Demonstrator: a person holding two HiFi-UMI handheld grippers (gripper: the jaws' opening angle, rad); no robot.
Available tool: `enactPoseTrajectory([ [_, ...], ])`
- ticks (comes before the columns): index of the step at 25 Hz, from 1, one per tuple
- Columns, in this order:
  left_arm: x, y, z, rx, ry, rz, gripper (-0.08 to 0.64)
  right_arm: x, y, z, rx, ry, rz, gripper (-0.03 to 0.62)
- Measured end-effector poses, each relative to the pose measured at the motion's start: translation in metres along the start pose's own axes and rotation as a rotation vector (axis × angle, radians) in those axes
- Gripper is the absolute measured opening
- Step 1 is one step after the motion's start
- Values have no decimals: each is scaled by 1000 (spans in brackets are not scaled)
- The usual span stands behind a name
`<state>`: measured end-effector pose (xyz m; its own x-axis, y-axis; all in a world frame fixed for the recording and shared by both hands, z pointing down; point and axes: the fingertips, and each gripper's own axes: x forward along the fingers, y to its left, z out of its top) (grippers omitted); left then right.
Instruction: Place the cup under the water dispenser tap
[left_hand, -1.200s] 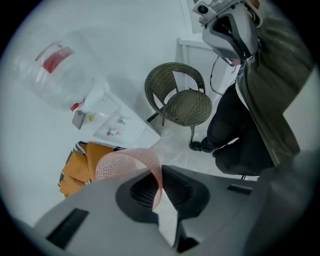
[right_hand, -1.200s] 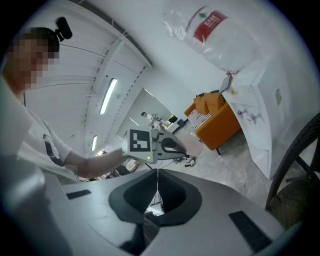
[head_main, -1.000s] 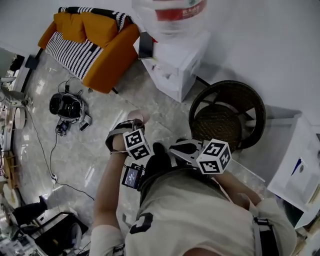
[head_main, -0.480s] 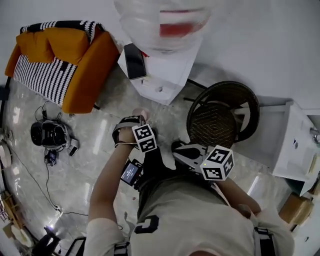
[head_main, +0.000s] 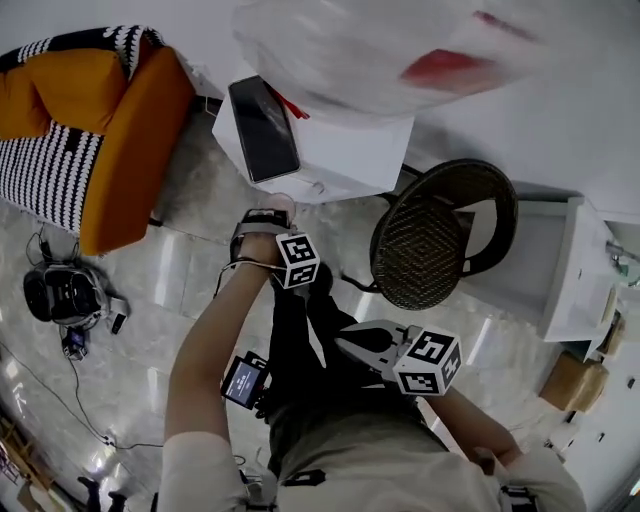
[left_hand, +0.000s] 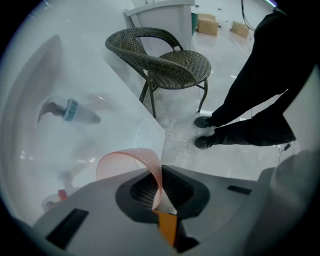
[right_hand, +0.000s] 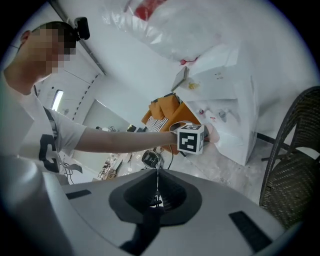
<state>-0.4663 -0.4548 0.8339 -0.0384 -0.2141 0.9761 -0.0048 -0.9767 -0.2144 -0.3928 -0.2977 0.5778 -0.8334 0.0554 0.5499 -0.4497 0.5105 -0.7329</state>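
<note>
Clamping rim of pink cup (left_hand: 142, 154) — left gripper (left_hand: 161, 192) | right gripper (right_hand: 157, 194) — jaws together, empty

- Cup (left_hand: 131, 159): thin pink plastic, half-transparent, finely textured.
- Chair (head_main: 430, 240): dark woven wicker, rough to the eye.
- Floor (head_main: 170, 280): glossy marble-like tiles, reflecting light.
- Water dispenser (head_main: 345, 150): smooth white plastic.
- Sofa (head_main: 125, 140): matt orange cloth, with striped black-and-white fabric.
</note>
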Motion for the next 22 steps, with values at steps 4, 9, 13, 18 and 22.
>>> enactPoseTrajectory([
  [4,36,27,6,23,17,41,66,16,-10,-7,7,30,31,28],
  [9,64,37,4,34,55,45,66,17,-23,-25,54,57,40,28],
  [13,77,45,7,67,71,69,66,14,-34,-30,26,75,9,28],
  [18,89,45,12,90,84,57,66,12,-41,-36,40,77,-5,27],
  [22,95,45,11,99,83,56,66,11,-45,-36,45,70,-12,28],
])
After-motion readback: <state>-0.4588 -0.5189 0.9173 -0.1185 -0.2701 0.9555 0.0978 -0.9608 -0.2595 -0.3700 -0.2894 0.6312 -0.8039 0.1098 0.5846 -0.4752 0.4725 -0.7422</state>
